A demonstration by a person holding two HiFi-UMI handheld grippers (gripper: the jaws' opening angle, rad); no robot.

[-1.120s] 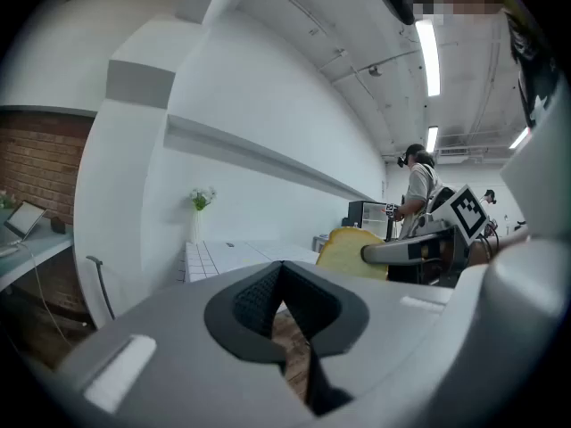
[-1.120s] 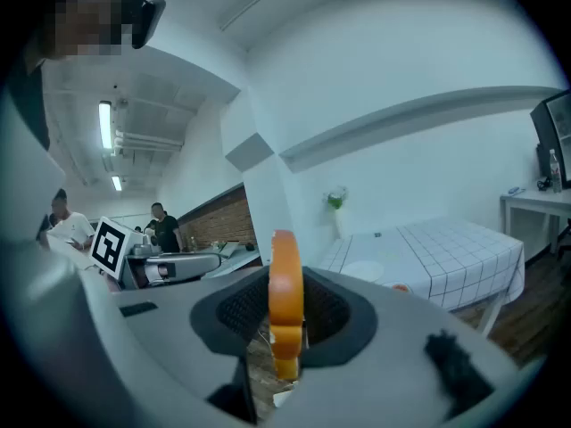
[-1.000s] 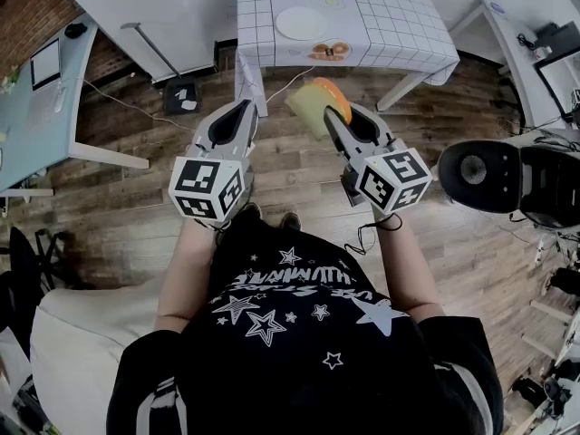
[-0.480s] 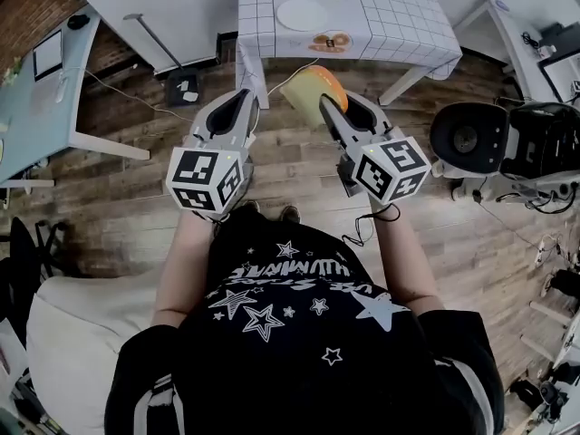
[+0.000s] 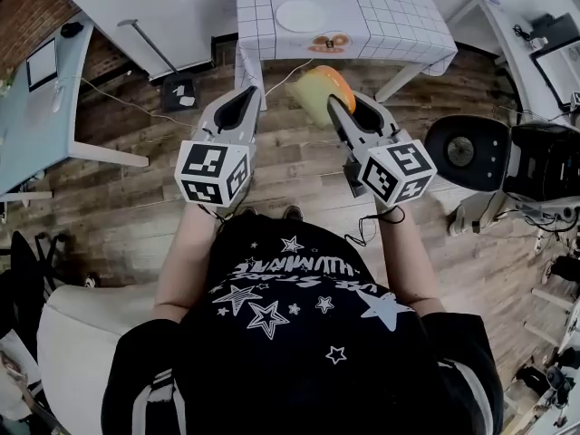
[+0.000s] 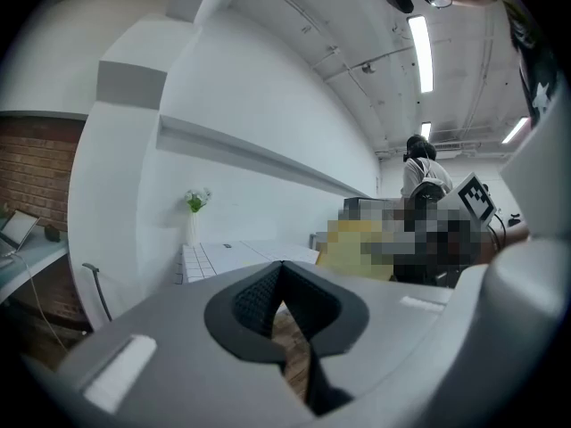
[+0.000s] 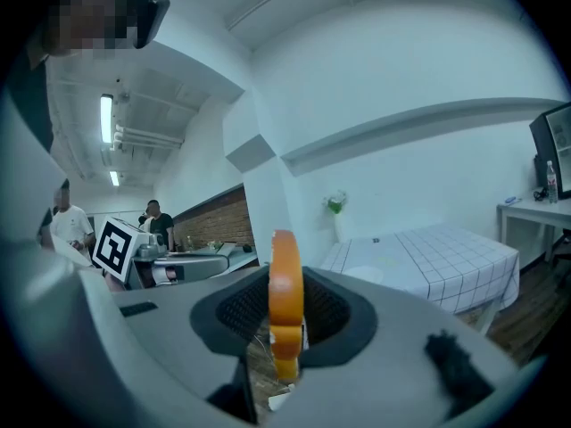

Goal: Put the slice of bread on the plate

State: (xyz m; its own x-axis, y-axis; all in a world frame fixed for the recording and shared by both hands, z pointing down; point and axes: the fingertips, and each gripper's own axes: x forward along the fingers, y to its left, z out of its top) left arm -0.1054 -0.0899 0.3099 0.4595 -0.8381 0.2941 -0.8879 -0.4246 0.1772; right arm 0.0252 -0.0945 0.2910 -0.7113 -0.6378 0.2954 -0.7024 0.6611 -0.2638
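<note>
The step in hand is the carry. The right claw point(image 5: 332, 103) is clamped on the slice of bread point(image 5: 317, 92), which stands on edge between the jaws with its orange crust uppermost. In the right gripper view the slice point(image 7: 285, 303) is seen edge-on, pinched between the two dark pads. The left claw point(image 5: 248, 95) holds nothing. Its own view shows the tips point(image 6: 283, 266) brought together, with only a sliver of wooden floor point(image 5: 136, 198) visible below them.

The plate point(image 5: 301, 14) lies empty and white on the checked tabletop point(image 5: 399, 16). The bread is well short of the plate, out over the floor on the person's side of the tabletop and a little to the plate's right. A small brown-and-orange item point(image 5: 328, 43) sits just nearer the person than the plate, at the tabletop's front edge. What it is cannot be made out.

The next move probably calls for bringing the right claw forward past that item and slightly leftward until the slice is above the plate. The claw would then need to tip the slice flat, lower it and part its jaws. The left claw seems to have no part to play.
</note>
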